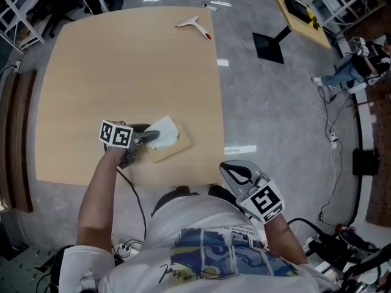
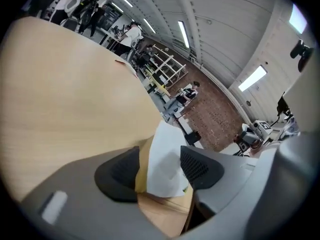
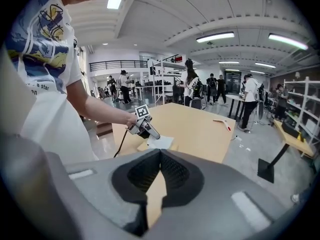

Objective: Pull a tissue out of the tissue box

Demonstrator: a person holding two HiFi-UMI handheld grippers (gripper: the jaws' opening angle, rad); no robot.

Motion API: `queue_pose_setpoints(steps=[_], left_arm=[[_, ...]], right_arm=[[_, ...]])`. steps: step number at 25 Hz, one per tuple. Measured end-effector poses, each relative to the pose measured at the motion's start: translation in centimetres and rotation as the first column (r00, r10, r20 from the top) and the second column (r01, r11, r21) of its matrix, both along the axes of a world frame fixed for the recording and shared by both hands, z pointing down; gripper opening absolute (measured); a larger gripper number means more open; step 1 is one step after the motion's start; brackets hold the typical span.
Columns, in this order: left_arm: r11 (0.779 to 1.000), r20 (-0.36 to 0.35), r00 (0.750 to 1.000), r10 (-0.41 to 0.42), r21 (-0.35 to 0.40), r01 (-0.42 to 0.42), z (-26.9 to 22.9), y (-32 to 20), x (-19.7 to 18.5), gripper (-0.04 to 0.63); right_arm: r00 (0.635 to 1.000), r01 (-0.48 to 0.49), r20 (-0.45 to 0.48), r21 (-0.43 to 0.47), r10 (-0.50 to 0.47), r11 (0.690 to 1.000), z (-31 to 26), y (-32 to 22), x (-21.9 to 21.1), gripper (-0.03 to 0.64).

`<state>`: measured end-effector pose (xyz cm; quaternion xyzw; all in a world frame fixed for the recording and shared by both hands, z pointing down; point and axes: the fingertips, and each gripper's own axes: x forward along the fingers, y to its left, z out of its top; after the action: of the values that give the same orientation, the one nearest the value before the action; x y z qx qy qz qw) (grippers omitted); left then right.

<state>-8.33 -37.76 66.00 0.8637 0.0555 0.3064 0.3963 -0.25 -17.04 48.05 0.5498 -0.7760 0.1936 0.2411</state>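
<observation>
So the tissue (image 1: 164,130) is sticking up out of the top of the box (image 1: 178,149) as a white peaked sheet, tip up, with its lower part tucked into the box. The box is a flat tan one lying on the bench (image 1: 122,72) close to the near edge, toward the right corner. In the head view its long axis runs slantwise, lower left to upper right. The left tool (image 2: 161,170) comes in low from the left with its jaws spread wide, one on each side of the tissue. The sheet stands in the gap but isn't pinched. The right tool (image 3: 160,154) is well apart from all that, held off the bench over the floor just beside the person's body, jaw tips together with nothing between them. Way out at the bench's far edge there's a white T-shaped scraper (image 1: 195,25) with a red end.
</observation>
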Motion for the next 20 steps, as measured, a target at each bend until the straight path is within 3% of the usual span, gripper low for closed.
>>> queue_pose_setpoints(steps=[3, 10, 17, 20], left_arm=[[0.999, 0.009, 1.0, 0.0, 0.037, 0.0, 0.0, -0.3, -0.1, 0.193], [0.977, 0.012, 1.0, 0.019, 0.213, -0.021, -1.5, -0.3, -0.6, 0.035], [0.925, 0.034, 0.999, 0.014, 0.379, -0.026, -3.0, -0.2, -0.8, 0.003], [0.891, 0.04, 0.999, 0.025, 0.452, -0.041, -3.9, 0.5, -0.8, 0.003]], right_arm=[[0.999, 0.035, -0.016, 0.009, -0.034, 0.999, -0.1, -0.7, -0.3, 0.003], [0.995, 0.093, -0.022, 0.012, -0.093, 0.996, -0.6, -2.0, -2.0, 0.003], [0.992, 0.122, -0.033, 0.013, -0.122, 0.992, -0.6, -1.9, -2.0, 0.003], [0.991, 0.13, -0.033, 0.017, -0.13, 0.991, -0.6, -1.7, -2.1, 0.003]])
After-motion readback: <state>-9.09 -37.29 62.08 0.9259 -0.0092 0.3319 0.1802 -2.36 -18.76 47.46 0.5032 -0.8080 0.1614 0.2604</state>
